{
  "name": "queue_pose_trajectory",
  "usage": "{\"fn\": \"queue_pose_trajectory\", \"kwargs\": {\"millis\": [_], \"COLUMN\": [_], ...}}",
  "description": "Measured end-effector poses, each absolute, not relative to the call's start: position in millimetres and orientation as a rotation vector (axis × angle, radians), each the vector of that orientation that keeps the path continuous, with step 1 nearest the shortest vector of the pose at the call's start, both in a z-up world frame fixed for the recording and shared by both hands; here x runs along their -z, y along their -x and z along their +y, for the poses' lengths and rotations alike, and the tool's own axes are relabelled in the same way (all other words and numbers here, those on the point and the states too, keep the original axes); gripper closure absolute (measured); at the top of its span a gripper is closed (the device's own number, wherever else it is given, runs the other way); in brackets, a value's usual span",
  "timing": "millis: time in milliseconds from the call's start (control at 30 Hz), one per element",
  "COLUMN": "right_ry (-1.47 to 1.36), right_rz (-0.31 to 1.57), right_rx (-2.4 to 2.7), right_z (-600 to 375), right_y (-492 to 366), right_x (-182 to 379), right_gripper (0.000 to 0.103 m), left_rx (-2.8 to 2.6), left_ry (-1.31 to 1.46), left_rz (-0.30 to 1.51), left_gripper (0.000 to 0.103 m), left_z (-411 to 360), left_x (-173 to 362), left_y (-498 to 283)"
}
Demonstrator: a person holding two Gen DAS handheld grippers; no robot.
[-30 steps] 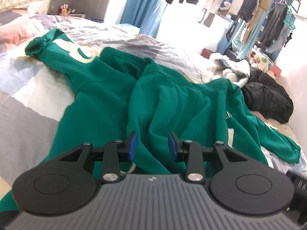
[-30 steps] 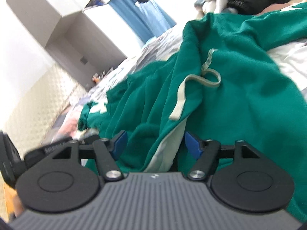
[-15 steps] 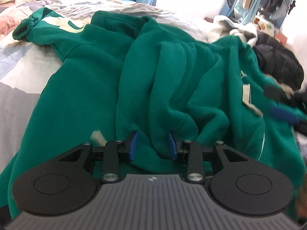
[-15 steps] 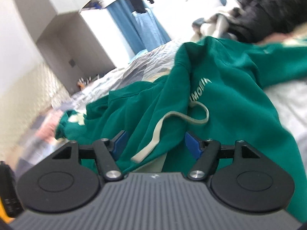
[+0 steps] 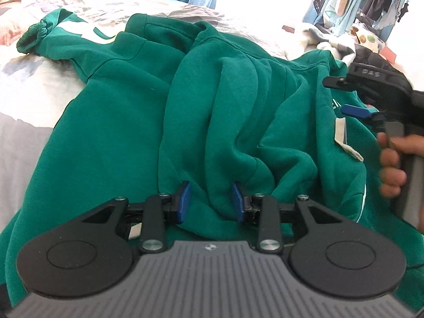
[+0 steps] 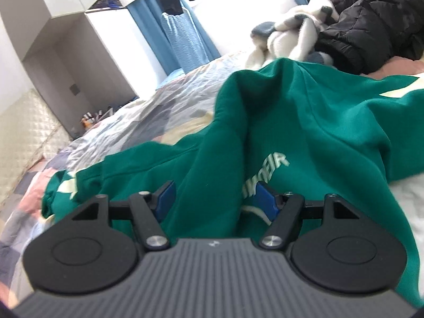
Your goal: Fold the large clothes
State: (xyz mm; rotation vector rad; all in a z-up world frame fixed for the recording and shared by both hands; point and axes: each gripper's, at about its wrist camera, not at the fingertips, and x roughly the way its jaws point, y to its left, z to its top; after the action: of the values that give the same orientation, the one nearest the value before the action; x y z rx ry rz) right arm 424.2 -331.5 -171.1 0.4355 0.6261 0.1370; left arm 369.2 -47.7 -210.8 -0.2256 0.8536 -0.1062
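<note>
Bed (image 5: 23,143), covered with a patchwork quilt (image 6: 148,114) in pale grey, pink and cream blocks; fills most of both views.

Green hoodie (image 5: 127,132) spread across the bed, crumpled, not flat. One sleeve reaches to the far left, its ribbed cuff (image 5: 33,35) bunched, with a pale print just beside it. A thick ridge of folds runs down the middle toward the near edge. Pale lettering (image 6: 267,172) on the chest, partly blurred, unreadable. Cream drawstring (image 5: 341,135) lies on the right part of the hoodie.

Black puffy jacket (image 6: 371,23) heaped at the far right of the bed, a white and grey fleecy garment (image 6: 288,34) just beside it, to its left.

Far side of the room: blue curtain (image 6: 182,42), hanging clothes on a rack (image 5: 371,2), grey wardrobe (image 6: 63,53).

Left gripper (image 5: 210,202): at the near edge of the hoodie, blue pads set narrow, a roll of green cloth between them and touching both. Reads as holding that fold.

Right gripper (image 6: 214,198): over the chest of the hoodie, jaws wide. A hump of green cloth rises between the pads; gaps show on either side, so no clamp seen. In the left wrist view it shows at the right edge, one blue pad (image 5: 355,111) above the cloth, with a hand (image 5: 394,164) wrapped round its grey handle.
</note>
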Motion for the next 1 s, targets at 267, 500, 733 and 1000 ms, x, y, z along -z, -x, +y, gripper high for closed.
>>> {"fn": "queue_pose_trajectory", "kwargs": {"millis": [267,500,733,1000], "right_ry": [-0.47,-0.408,-0.46,-0.657], "right_rz": [0.644,0.645,0.588,0.642], "right_rx": [-0.165,-0.18,-0.171,-0.024], "right_z": [-332.9,-318.8,-334.8,-368.0], "right_y": [-458.6,-459.7,-437.9,-409.3], "right_x": [200.0,206.2,183.6,195.0], "right_gripper": [0.039,0.088,0.091,0.092], "left_rx": [0.107,0.105,0.114,0.137], "left_ry": [0.253,0.277,0.295,0.397], "left_rz": [0.857,0.86,0.861,0.888], "left_gripper": [0.064,0.064,0.077,0.099], "left_z": [-44.8,-42.8,-36.8,-14.7], "left_x": [213.3,214.2,208.2,198.2], "left_y": [-372.6,-374.9,-373.3,-370.1]}}
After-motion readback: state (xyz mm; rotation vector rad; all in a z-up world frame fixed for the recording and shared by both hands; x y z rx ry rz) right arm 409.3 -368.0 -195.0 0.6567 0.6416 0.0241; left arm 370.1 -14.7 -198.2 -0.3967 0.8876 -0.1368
